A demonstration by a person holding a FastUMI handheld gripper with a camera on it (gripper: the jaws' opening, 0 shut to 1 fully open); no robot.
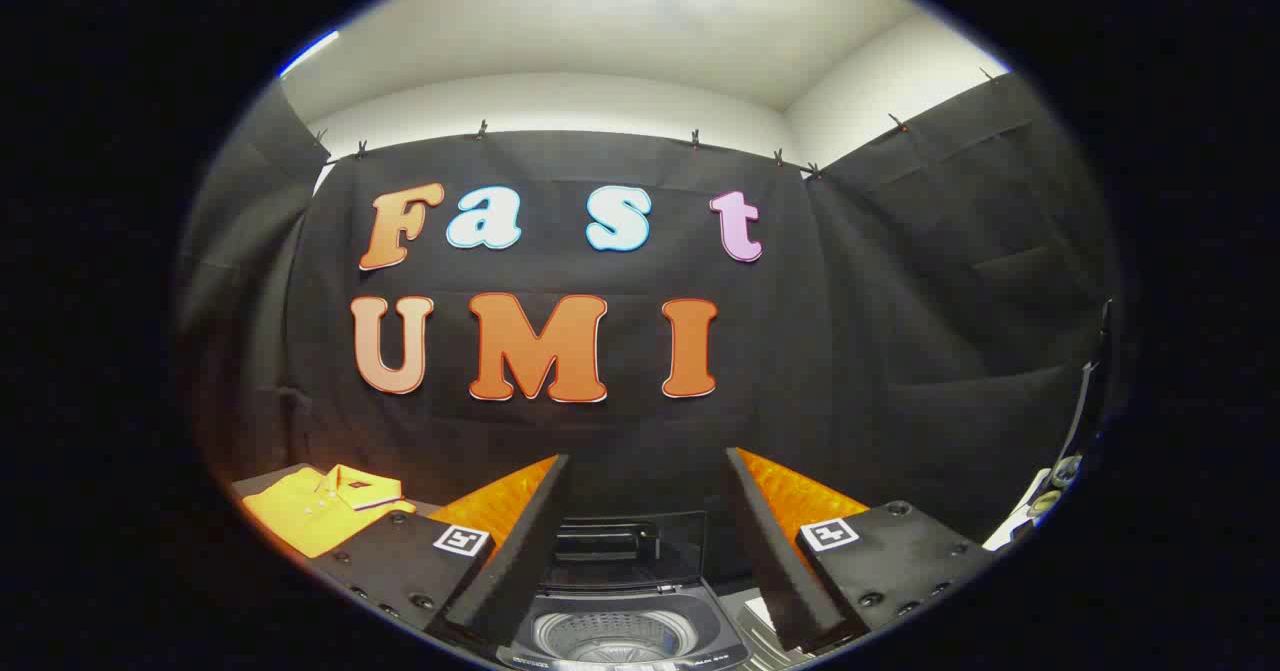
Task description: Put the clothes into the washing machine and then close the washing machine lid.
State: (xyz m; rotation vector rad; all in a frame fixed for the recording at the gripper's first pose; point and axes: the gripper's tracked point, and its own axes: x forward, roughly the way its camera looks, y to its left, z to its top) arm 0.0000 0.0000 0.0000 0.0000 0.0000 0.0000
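Cloth shirt [322, 507], shiny metal drum [607, 635]

Black cloth wall [900, 371] on clips, white ceiling [640, 41]

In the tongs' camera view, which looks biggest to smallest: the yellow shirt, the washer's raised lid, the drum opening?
1. Shirt, folded, left of the open tongs.
2 and 3. Lid and drum opening look alike; the fingers hide parts of both, so I won't rank them. Nearness also skews apparent size.
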